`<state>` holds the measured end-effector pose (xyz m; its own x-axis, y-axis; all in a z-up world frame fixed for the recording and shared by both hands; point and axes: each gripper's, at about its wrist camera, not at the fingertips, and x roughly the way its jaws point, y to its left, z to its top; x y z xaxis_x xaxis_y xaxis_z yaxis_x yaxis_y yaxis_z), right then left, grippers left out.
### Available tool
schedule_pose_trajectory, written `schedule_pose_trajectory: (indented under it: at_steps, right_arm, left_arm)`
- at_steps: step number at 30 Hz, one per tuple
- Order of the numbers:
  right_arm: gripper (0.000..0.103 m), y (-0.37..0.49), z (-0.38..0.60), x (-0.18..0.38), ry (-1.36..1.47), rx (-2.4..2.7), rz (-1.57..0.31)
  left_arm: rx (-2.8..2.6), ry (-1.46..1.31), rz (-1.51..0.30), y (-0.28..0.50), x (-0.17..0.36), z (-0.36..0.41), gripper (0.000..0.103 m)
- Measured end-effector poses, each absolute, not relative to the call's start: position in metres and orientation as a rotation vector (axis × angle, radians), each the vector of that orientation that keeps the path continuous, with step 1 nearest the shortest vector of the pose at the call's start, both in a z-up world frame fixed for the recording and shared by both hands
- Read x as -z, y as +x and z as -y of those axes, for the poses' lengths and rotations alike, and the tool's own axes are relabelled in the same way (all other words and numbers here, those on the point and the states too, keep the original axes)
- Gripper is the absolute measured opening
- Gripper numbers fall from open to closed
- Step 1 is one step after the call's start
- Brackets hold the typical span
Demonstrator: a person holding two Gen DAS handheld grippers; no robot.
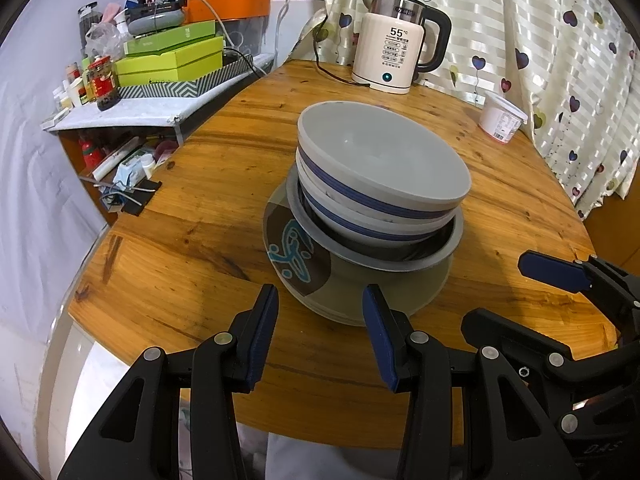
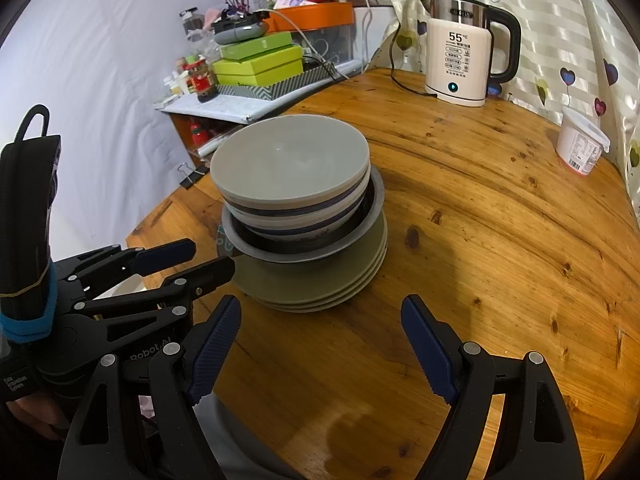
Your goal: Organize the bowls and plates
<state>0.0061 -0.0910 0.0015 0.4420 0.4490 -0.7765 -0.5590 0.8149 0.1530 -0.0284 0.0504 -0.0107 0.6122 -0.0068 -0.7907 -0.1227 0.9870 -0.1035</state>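
Your left gripper [image 1: 320, 304]: jaws half apart, empty | your right gripper [image 2: 322, 320]: jaws wide, empty | stack of plates [image 2: 340, 280] with bowls [image 1: 384, 160] on top sits just ahead of your left tool, ahead-left of your right; left is nearer | far ahead: kettle [image 1: 394, 52] reads "55°C"

The kettle [image 1: 394, 50] near the tabletop's [image 1: 224, 184] far edge shows "55°C" on its cream front, above rows of small print too fine to read. In the right wrist view the left gripper [image 2: 192, 260] carries "Robot.AI" on its black body, and a small label on its handle reads "Data Acquisition System". The tub's [image 2: 580, 148] label at the right edge is illegible.
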Motion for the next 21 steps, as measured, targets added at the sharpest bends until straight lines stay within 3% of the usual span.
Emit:
schedule_pose_trajectory:
  at_steps: [21]
  right_arm:
    - [0.083, 0.0055, 0.0913, -0.0012, -0.132, -0.627, -0.920]
  left_arm:
    - [-0.068, -0.156, -0.915, -0.0287, 0.0126, -0.0513, 0.045]
